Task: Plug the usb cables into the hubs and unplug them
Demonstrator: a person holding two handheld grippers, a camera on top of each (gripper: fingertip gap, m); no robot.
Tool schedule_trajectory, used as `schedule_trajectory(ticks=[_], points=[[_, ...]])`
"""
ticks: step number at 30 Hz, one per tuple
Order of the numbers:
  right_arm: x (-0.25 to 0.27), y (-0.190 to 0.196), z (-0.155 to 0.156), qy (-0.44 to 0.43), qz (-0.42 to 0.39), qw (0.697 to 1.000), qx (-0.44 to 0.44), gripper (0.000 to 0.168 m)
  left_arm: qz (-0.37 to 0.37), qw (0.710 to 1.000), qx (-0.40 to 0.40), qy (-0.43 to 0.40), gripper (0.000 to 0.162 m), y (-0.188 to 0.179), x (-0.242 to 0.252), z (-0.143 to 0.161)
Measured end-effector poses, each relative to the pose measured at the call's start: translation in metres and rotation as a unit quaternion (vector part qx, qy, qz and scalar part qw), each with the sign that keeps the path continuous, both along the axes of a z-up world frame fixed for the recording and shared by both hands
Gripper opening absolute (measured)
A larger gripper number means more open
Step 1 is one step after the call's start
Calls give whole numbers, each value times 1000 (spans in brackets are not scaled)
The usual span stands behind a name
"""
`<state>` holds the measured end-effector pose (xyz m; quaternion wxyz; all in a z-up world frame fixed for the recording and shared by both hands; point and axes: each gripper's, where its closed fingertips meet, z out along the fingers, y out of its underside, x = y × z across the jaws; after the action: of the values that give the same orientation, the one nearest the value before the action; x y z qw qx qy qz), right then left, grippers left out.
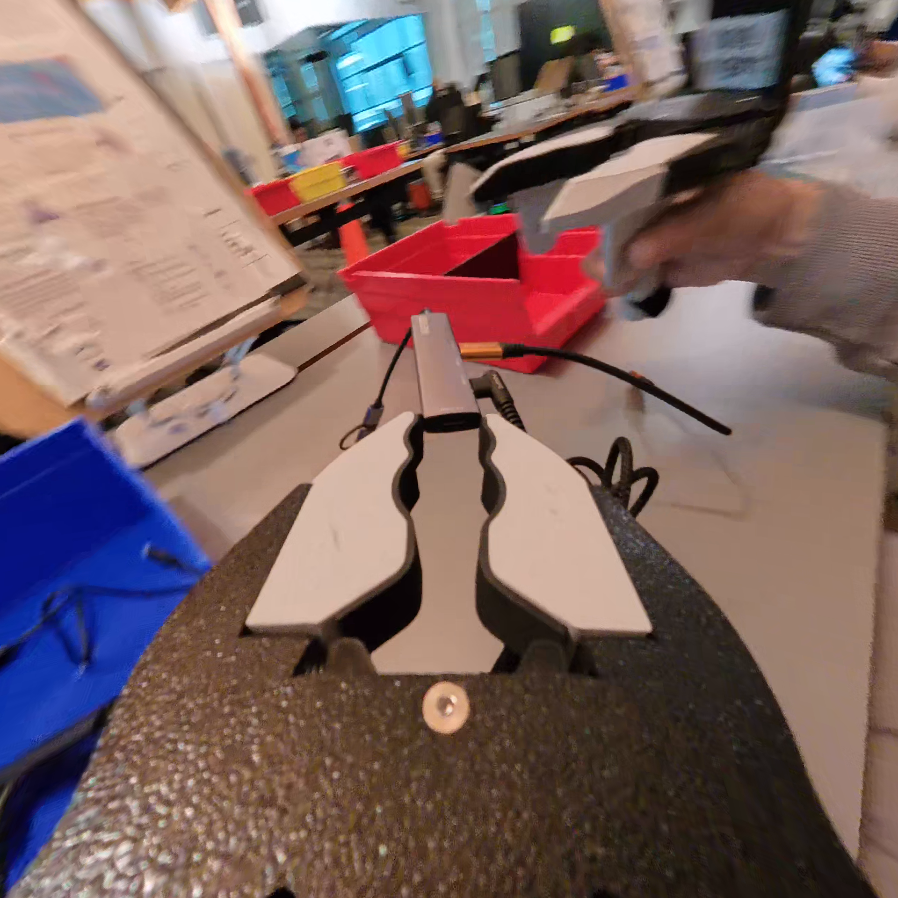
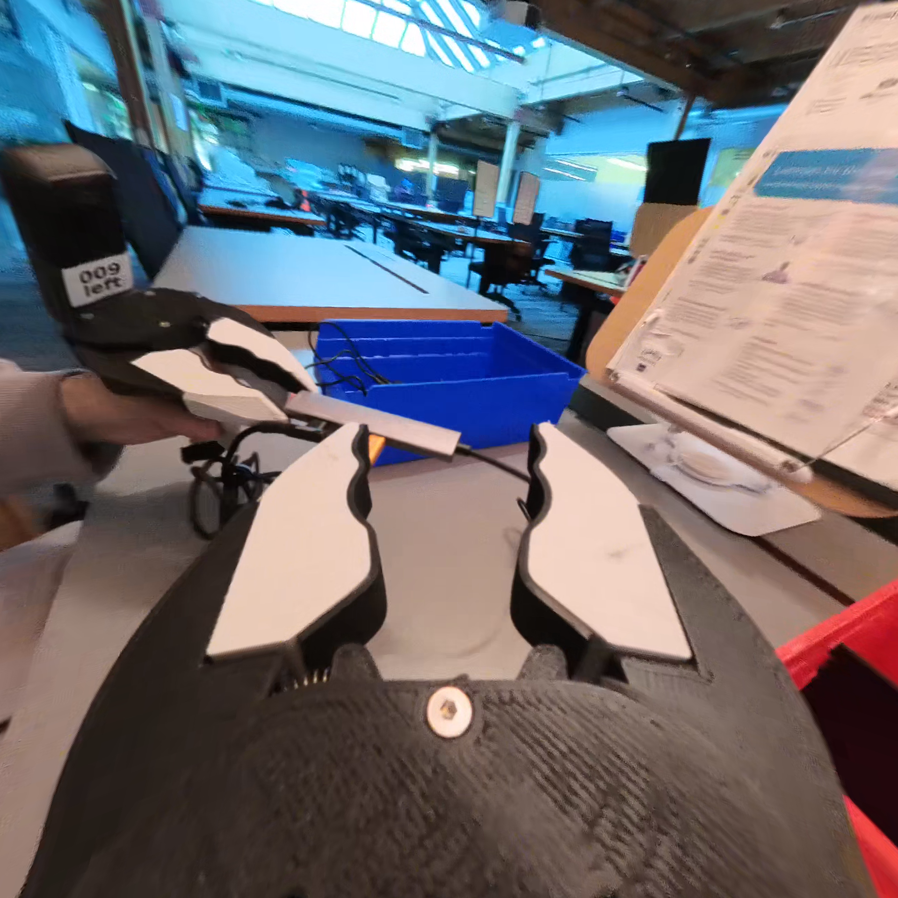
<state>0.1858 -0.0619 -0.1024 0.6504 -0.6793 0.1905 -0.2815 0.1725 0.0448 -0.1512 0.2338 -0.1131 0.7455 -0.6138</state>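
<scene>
My left gripper [image 1: 449, 422] is shut on the near end of a slim grey USB hub [image 1: 440, 369] and holds it above the table. An orange-tipped black cable [image 1: 486, 351] and a black angled plug [image 1: 488, 384] sit in the hub's right side. The hub's own thin lead [image 1: 388, 379] hangs to the left. In the right wrist view the left gripper [image 2: 286, 398] holds the hub [image 2: 374, 423] out flat. My right gripper [image 2: 447, 437] is open and empty, just in front of the hub's free end; it also shows in the left wrist view [image 1: 505, 209].
A red bin [image 1: 466, 286] stands behind the hub, with its corner in the right wrist view [image 2: 850, 646]. A blue bin [image 2: 457, 388] holds thin black leads; it also shows in the left wrist view [image 1: 73, 559]. A tilted instruction board on a stand [image 2: 758, 311] is beside it. Coiled black cable [image 2: 218, 486] lies on the grey table [image 1: 729, 510].
</scene>
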Motion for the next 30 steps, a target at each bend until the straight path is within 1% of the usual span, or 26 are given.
schedule_trajectory(ticks=[1, 3, 5, 6, 7, 9, 11, 14, 16, 20, 23, 25, 29, 30], points=[[-1, 7, 2, -1, -6, 1000, -7, 57, 36, 999, -8, 8, 21, 5, 6, 0], [3, 25, -4, 18, -19, 1000, -7, 55, 82, 996, -18, 11, 21, 12, 11, -2], [7, 48, -19, 28, -15, 1000, 3, 47, 117, 993, -23, 8, 21, 17, 10, -6], [8, 59, -30, 40, -5, 999, 5, 47, 125, 992, -29, 3, 21, 19, 8, -7], [7, 69, -41, 57, 8, 998, 0, 42, 133, 990, -35, -5, 21, 21, 6, -8], [12, 77, -58, 77, -6, 997, -8, 38, 132, 990, -50, -8, 21, 24, 2, -10], [11, 85, -64, 85, 5, 996, 6, 24, 126, 990, -59, 1, 21, 26, 0, -13], [11, 90, -69, 97, 10, 995, 23, 17, 122, 989, -84, 16, 21, 27, -1, -15], [12, 91, -72, 98, 5, 995, 17, 13, 119, 989, -91, 17, 21, 27, 0, -16], [12, 93, -81, 105, -14, 994, 6, 13, 117, 989, -85, 6, 21, 28, 1, -25], [12, 94, -89, 115, -20, 993, -22, 13, 129, 991, -36, -29, 21, 31, 1, -32], [10, 93, -88, 114, -25, 993, -35, 13, 148, 988, -6, -53, 21, 34, 1, -37], [-1, 87, -92, 111, -3, 990, -90, 14, 141, 989, -5, -46, 20, 34, -2, -37], [-3, 84, -93, 110, 1, 989, -100, 14, 152, 987, -13, -42, 19, 37, 0, -35]])
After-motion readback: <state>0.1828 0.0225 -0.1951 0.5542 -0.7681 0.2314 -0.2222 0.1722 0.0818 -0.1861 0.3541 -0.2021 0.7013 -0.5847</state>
